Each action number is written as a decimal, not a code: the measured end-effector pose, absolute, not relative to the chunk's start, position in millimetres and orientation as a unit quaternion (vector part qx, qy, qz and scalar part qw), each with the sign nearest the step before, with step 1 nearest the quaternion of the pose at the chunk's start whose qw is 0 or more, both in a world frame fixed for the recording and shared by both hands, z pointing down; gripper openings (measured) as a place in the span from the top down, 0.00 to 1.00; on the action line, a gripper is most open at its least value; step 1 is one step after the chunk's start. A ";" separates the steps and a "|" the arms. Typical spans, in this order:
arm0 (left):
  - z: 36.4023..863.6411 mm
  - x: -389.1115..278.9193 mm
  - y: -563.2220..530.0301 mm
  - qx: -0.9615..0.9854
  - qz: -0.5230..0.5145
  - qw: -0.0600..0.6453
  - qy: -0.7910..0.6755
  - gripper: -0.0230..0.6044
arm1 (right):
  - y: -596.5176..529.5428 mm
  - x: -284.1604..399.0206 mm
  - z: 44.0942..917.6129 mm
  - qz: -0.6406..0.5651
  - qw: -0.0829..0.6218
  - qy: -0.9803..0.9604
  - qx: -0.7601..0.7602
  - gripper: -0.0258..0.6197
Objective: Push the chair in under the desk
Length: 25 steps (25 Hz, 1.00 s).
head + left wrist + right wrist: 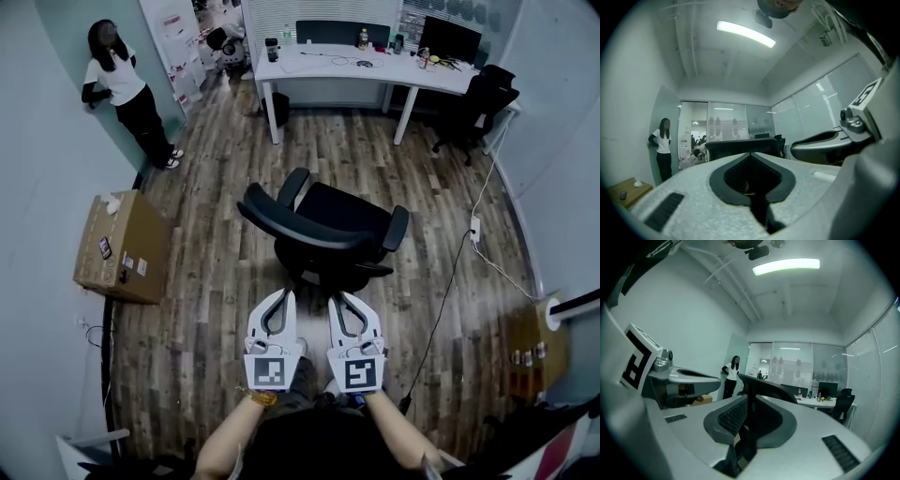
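A black office chair (323, 230) stands in the middle of the wood floor, its curved backrest (300, 230) turned toward me and its seat facing the white desk (309, 66) at the far end. Both grippers are held level, side by side, just short of the backrest and not touching it. My left gripper (284, 295) (751, 153) is shut with nothing in it. The jaws of my right gripper (342, 298) (749, 397) stand a narrow slit apart, holding nothing. The backrest (768, 387) rises close beyond the right jaws, and its top edge (740, 147) shows past the left ones.
A person (117, 89) stands against the left wall. A cardboard box (117, 248) sits by that wall. A second black chair (478, 103) is at the desk's right end. A cable (450, 291) runs across the floor on the right. Monitors and bottles crowd the desk.
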<state>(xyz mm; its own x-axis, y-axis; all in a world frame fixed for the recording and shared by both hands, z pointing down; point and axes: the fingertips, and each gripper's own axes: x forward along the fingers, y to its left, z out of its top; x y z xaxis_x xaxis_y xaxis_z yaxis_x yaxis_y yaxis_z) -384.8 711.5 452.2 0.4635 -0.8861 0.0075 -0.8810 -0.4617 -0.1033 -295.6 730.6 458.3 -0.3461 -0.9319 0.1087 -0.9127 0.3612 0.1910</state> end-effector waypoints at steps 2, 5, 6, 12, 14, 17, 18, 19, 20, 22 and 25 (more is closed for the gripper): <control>463.5 -396.9 695.2 -0.854 -0.039 0.035 0.517 0.95 | 717.9 -298.1 467.1 -0.048 0.113 -0.819 0.561 0.87; 481.4 -412.6 667.1 -0.859 -0.056 0.038 0.507 0.94 | 700.1 -297.2 479.9 -0.051 0.136 -0.817 0.558 0.84; 486.4 -416.1 657.2 -0.863 -0.062 0.047 0.499 0.93 | 694.3 -294.2 484.7 -0.051 0.144 -0.814 0.560 0.84; 506.4 -447.0 590.6 -0.881 -0.083 0.093 0.456 0.82 | 660.6 -269.0 519.4 -0.037 0.213 -0.788 0.577 0.79; 517.2 -456.5 571.1 -0.887 -0.096 0.100 0.441 0.76 | 656.0 -258.3 531.6 -0.031 0.235 -0.775 0.586 0.76; 534.2 -463.8 543.5 -0.899 -0.124 0.124 0.402 0.68 | 652.2 -243.4 551.5 -0.016 0.267 -0.757 0.596 0.71; 539.7 -463.1 534.4 -0.903 -0.134 0.136 0.384 0.66 | 650.0 -239.2 556.2 -0.015 0.278 -0.753 0.596 0.69; 546.8 -461.8 525.8 -0.908 -0.145 0.144 0.366 0.62 | 647.1 -234.8 560.1 -0.018 0.292 -0.749 0.595 0.68; 555.8 -460.4 518.0 -0.911 -0.158 0.149 0.350 0.58 | 644.4 -229.8 564.4 -0.022 0.307 -0.746 0.591 0.65; 574.3 -458.5 504.6 -0.913 -0.189 0.161 0.322 0.54 | 640.6 -218.7 575.1 -0.027 0.338 -0.740 0.581 0.62; 592.2 -456.9 485.4 -0.915 -0.222 0.165 0.295 0.51 | 636.3 -202.1 589.9 -0.028 0.372 -0.737 0.563 0.57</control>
